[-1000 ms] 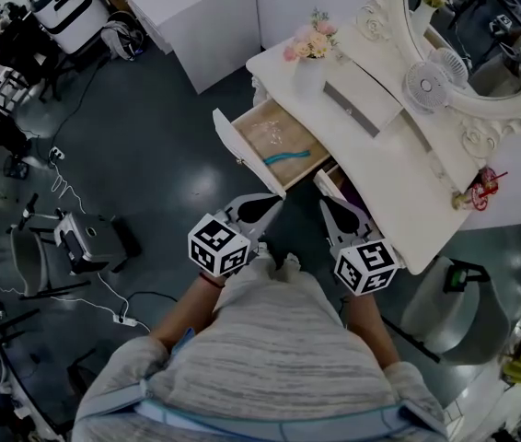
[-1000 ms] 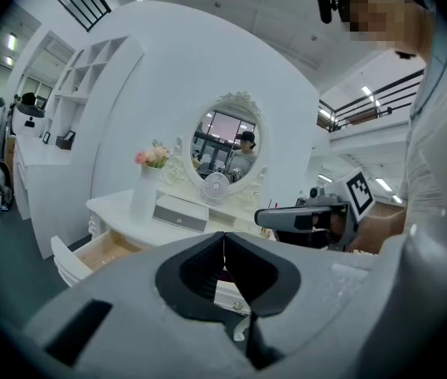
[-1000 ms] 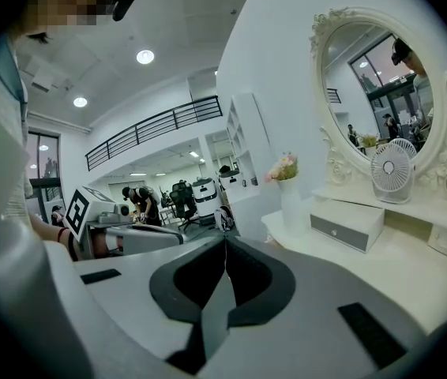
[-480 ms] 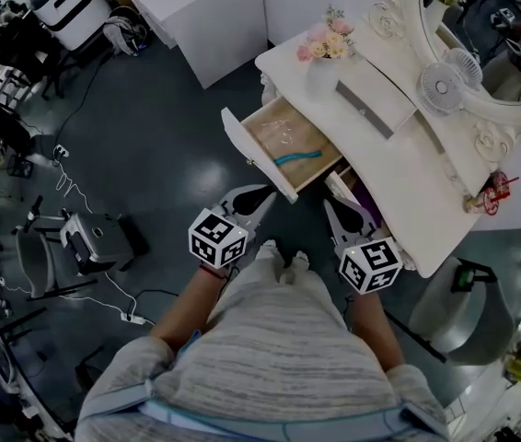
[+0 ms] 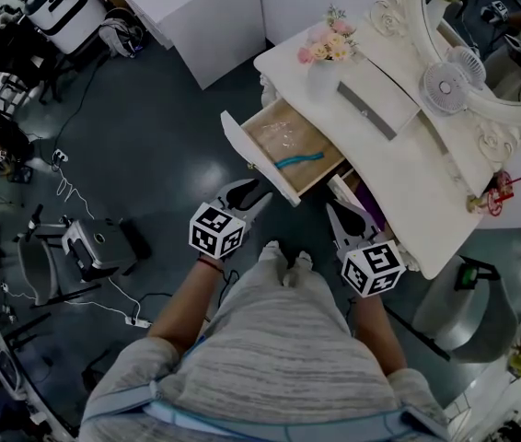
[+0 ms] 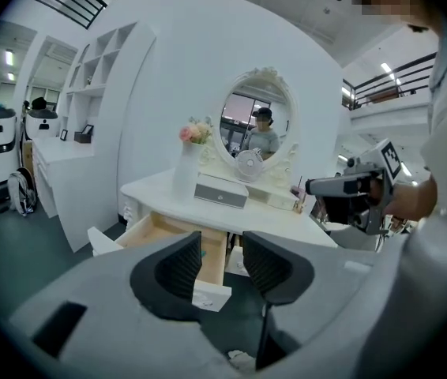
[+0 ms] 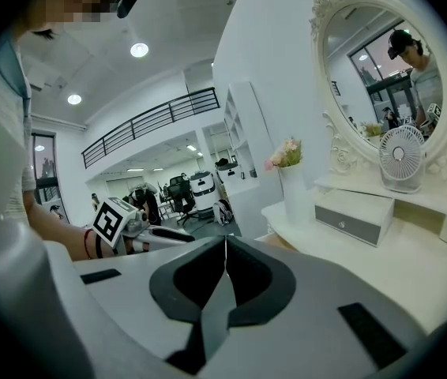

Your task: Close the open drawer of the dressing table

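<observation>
The white dressing table (image 5: pixel 408 164) has its left drawer (image 5: pixel 283 150) pulled out, showing a wooden bottom and a teal item (image 5: pixel 299 158) inside. My left gripper (image 5: pixel 249 194) hovers just before the near end of the drawer's white front panel. Its jaws are opening and nothing is between them. In the left gripper view the gripper (image 6: pixel 222 247) looks past its pads at the drawer (image 6: pixel 160 227). My right gripper (image 5: pixel 341 215) is shut and empty by the table's front edge, right of the drawer. Its jaws (image 7: pixel 225 267) meet in a thin line.
A vase of flowers (image 5: pixel 325 49), a small grey-fronted box (image 5: pixel 376 99), a fan (image 5: pixel 446 86) and an oval mirror (image 5: pixel 491 26) sit on the table. A second drawer (image 5: pixel 357 196) stands partly out beside the right gripper. Cables and equipment (image 5: pixel 86 247) lie on the dark floor at left.
The left gripper's jaws have parted from shut, and it has shifted a little toward the drawer front. The right gripper has hardly moved.
</observation>
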